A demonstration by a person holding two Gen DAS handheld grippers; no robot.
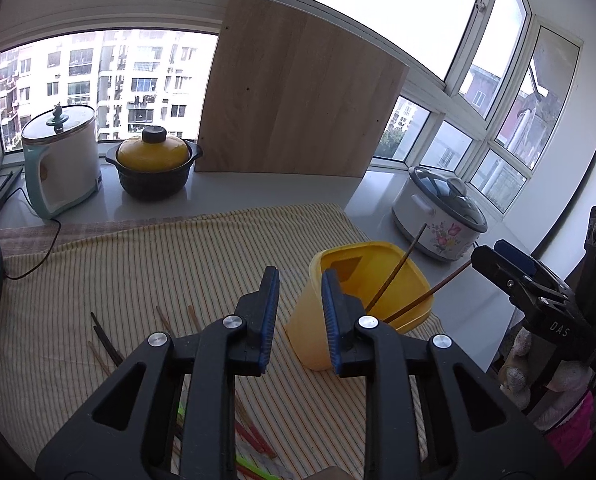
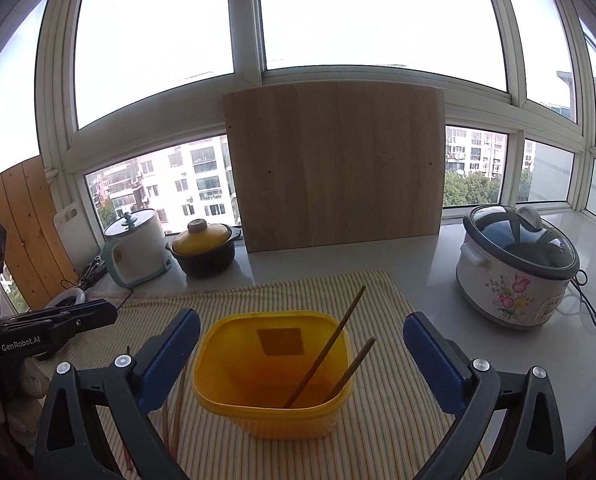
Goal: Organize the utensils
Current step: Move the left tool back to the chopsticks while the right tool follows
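So the whole setup sits on a yellow-and-white striped cloth (image 2: 377, 420) spread over the white counter, prob there to stop stuff sliding around. Behind it a big pale wooden board (image 2: 333, 168) leans on the window, w/ a floral white rice cooker (image 2: 513, 276) off to the right, not part of the job afaict. The main thing is the yellow squarish plastic tub (image 2: 272, 376) standing upright mid-cloth, open top, acting as the utensil holder. Two brown wooden chopsticks (image 2: 325, 348) already lean inside it against the right wall, tips poking over the rim. The right gripper (image 2: 301, 360) hangs right at the tub w/ jaws spread wide, one each side, holding nothing, looks like it just dropped a stick off imo. The left gripper (image 1: 299, 316) is also parted and empty, aimed beside the tub. Loose chopsticks (image 1: 106, 340) lie flat on the cloth left of it, plus some colored ones (image 1: 254, 440) under the gripper body, so plenty left to collect.
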